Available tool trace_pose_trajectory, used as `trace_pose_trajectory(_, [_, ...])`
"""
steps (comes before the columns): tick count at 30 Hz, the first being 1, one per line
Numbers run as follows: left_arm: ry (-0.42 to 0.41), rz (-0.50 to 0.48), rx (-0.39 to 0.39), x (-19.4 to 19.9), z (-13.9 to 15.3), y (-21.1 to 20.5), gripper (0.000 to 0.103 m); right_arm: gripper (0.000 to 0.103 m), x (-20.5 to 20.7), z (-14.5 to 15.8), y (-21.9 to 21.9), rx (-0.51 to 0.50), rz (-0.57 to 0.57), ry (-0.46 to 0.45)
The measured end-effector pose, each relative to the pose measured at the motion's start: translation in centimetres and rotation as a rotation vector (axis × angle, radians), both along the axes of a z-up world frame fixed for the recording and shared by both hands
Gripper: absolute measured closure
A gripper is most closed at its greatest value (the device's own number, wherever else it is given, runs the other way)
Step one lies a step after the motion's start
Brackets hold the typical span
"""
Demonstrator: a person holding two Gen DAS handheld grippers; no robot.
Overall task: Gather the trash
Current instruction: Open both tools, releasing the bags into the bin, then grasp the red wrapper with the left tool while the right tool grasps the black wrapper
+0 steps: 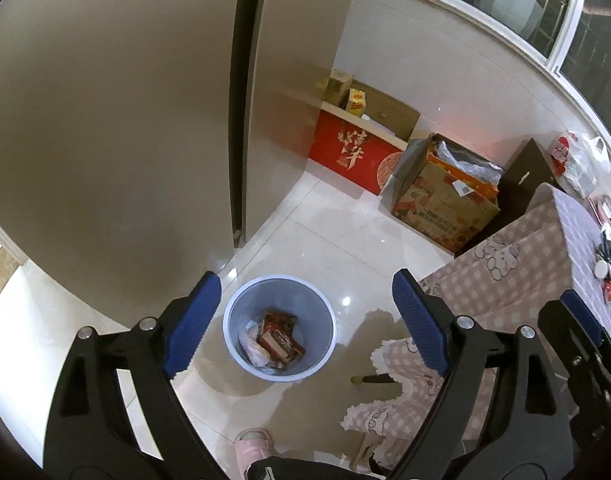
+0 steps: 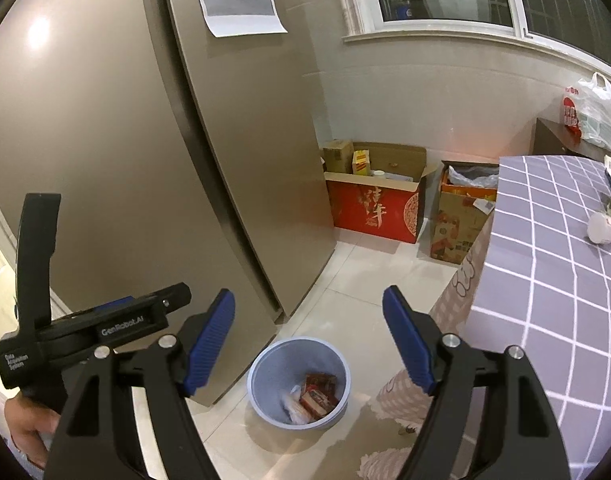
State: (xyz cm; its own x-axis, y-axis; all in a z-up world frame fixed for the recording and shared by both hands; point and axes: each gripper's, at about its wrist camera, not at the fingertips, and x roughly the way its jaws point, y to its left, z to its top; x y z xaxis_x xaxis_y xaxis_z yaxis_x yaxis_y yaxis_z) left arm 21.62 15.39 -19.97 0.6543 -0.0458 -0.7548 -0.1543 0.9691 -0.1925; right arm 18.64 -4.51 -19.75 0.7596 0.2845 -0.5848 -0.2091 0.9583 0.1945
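Both grippers are spread wide and hold nothing. Below the left gripper [image 1: 301,312] and the right gripper [image 2: 307,332] sits a blue wastebasket [image 1: 279,374] holding red wrappers [image 1: 279,340].

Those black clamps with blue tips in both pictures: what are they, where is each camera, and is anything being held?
They are hand-held grippers, one in each of a person's hands, each with a fisheye camera looking forward along its two fingers. One picture comes from the left gripper, the other from the right gripper. Both stand open with nothing between the blue pads. In the right view you also see the left gripper's body and the hand holding it. Below, on the tiled floor, stands a light blue bin with red packaging and crumpled wrappers already inside. A fridge is on the left, a table with a checked cloth on the right, with a white cup on it.
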Motion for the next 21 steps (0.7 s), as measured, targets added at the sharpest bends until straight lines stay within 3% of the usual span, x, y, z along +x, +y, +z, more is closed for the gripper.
trace_pose_trajectory(11, [-0.1, -0.084, 0.02, -4.4, 5.7, -4.9, 0.017, 0.028, -4.4, 4.0, -3.8, 0.035, -0.019, -0.029])
trace_pose_trajectory(16, [-0.156, -0.221, 0.002, -6.2, 8.3, -10.7, 0.017, 0.028, -6.4, 5.6, -8.7, 0.062, -0.075, -0.038])
trace_pose_trajectory(21, [-0.157, -0.36, 0.053, -6.5, 9.6, -18.8, 0.017, 0.028, -8.1, 6.2, -15.7, 0.099, -0.166, -0.017])
